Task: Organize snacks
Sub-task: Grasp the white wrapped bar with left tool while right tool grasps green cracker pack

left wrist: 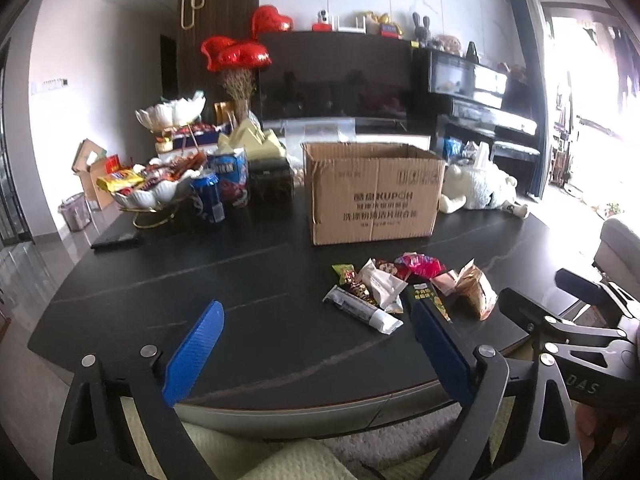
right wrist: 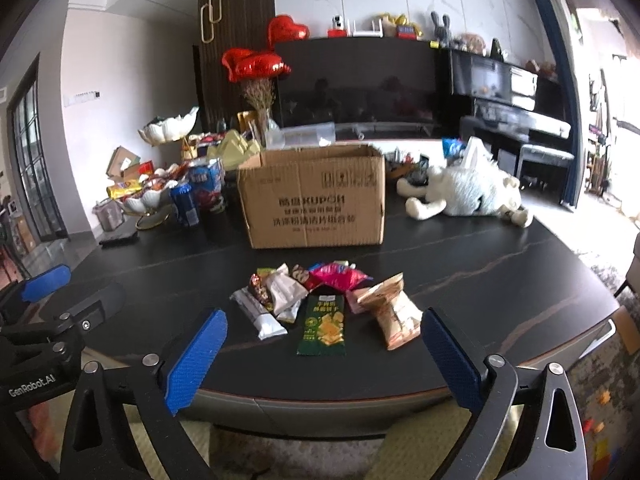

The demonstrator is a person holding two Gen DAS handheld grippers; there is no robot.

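A pile of snack packets (right wrist: pixel 320 300) lies on the dark table in front of an open cardboard box (right wrist: pixel 314 196). It holds a green chip bag (right wrist: pixel 323 326), a tan bag (right wrist: pixel 394 314), a pink bag (right wrist: pixel 338 276) and a silver bar (right wrist: pixel 260 314). The pile (left wrist: pixel 404 288) and box (left wrist: pixel 372 192) also show in the left wrist view. My left gripper (left wrist: pixel 318 316) is open and empty, to the left of the pile. My right gripper (right wrist: pixel 324 320) is open and empty, near the table's front edge before the pile.
A white tiered dish of snacks (left wrist: pixel 152 188), a blue can (left wrist: pixel 208 196) and a chip bag (left wrist: pixel 232 176) stand at the back left. A white plush toy (right wrist: pixel 468 192) lies at the right. A dark flat object (left wrist: pixel 116 238) lies by the left edge.
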